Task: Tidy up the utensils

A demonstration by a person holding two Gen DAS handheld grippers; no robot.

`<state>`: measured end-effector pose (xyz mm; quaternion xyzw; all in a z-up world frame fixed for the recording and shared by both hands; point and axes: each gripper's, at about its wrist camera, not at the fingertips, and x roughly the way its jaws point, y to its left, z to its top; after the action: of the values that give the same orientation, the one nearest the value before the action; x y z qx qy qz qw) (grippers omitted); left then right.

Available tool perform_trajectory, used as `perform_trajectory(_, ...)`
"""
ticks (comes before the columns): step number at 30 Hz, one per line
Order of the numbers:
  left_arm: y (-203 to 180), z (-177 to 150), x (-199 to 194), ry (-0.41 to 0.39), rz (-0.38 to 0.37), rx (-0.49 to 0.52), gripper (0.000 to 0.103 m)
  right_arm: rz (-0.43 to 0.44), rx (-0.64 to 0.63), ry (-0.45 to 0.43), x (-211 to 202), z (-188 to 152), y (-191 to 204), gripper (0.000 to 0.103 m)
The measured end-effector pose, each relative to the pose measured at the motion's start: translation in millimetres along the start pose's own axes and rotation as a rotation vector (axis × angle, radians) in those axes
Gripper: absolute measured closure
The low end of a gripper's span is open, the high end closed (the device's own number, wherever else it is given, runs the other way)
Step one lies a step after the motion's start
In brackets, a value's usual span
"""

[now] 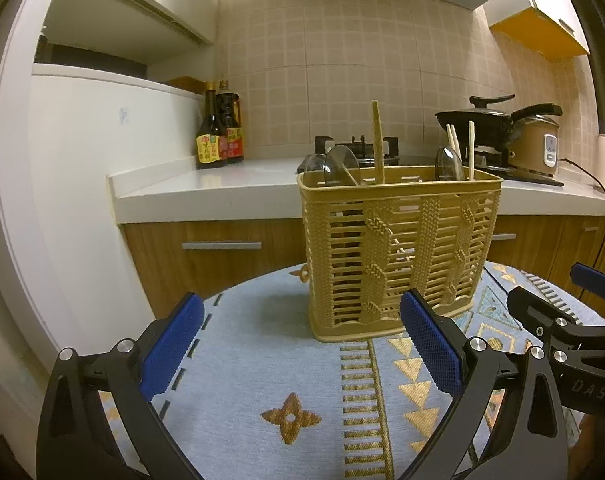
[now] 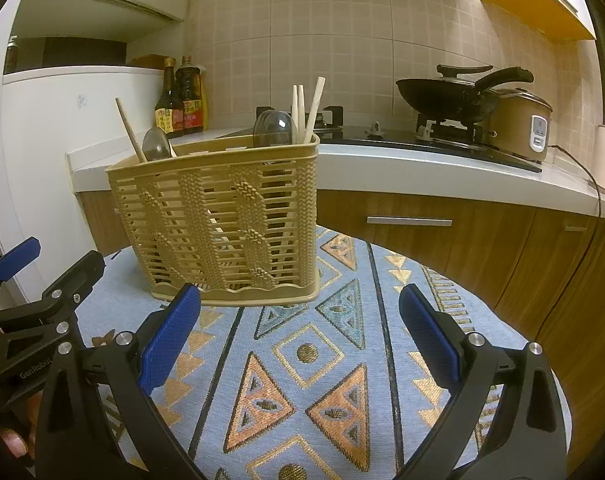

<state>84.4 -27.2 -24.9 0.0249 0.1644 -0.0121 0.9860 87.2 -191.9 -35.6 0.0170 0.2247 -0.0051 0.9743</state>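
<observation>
Utensil basket [image 1: 398, 252] (chopsticks [image 1: 471, 150] and spoons [image 1: 340, 166] upright inside) is being shown at 12 o'clock on the patterned tablecloth [image 1: 262, 344] — left gripper [image 1: 302, 344] and right gripper [image 2: 298, 340] are being held before it, jaws spread wide, gripping nothing.

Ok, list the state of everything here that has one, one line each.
Left gripper: jaws open, empty.
Right gripper: jaws open, empty.
Utensil basket: upright on the tablecloth, holding spoons and chopsticks.
Wok: on the stove, lid on.
Sauce bottles: upright, capped.
</observation>
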Motion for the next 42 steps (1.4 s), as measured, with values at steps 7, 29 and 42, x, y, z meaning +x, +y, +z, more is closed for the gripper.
perform_trajectory(7, 1.1, 0.0, 1.7, 0.008, -0.008, -0.003, 0.007, 0.0, 0.003, 0.003, 0.7, -0.7, -1.9, 0.008)
perform_trajectory(29, -1.2, -1.2, 1.2, 0.013, -0.01, 0.005, 0.007, 0.0, -0.002, 0.007, 1.8, -0.8, -0.4, 0.008)
perform_trajectory(42, -0.9, -1.3, 1.4, 0.01, -0.011, 0.002, 0.007, 0.0, -0.002, 0.007, 1.2, -0.6, 0.3, 0.008)
